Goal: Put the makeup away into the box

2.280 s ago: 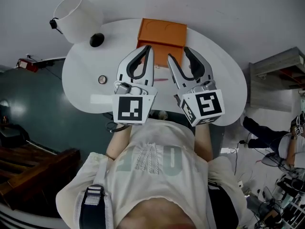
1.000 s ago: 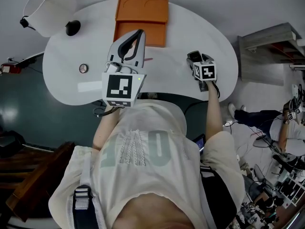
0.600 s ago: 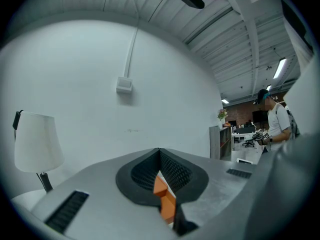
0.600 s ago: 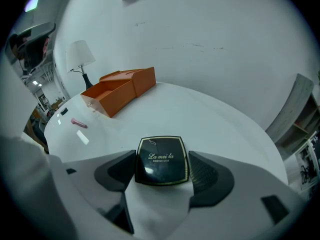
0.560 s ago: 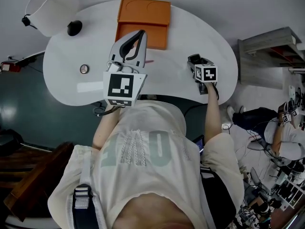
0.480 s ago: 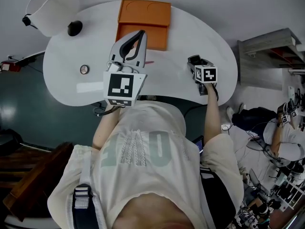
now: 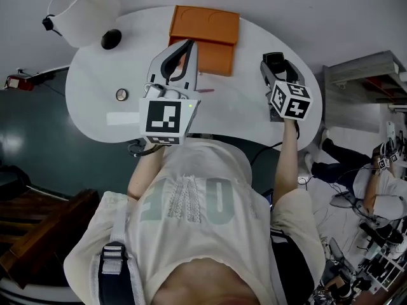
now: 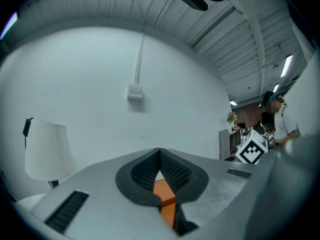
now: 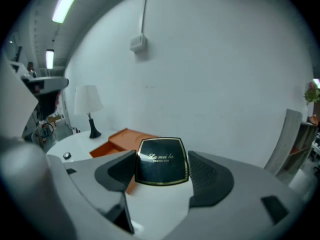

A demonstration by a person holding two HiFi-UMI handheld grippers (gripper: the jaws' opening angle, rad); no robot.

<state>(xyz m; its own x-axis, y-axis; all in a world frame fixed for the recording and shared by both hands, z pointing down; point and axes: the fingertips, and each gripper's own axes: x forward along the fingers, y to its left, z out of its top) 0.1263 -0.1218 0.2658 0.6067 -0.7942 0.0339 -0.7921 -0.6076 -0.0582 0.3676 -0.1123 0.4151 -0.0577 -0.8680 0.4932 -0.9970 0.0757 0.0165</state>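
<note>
— Right claw (image 7: 275,62), what does it hold?
— It is clenched on a black powder compact (image 9: 162,161) with gold letters. The compact stands upright between the two jaws, above the right part of the white tabletop (image 7: 95,88).
— And the left claw (image 7: 188,46)?
— Its jaws are pressed together, with nothing between them. It points toward the orange box (image 7: 205,25).
— Where is this box?
— On the far side of the tabletop, left of the compact. A white lamp (image 7: 82,11) stands at the far left.
</note>
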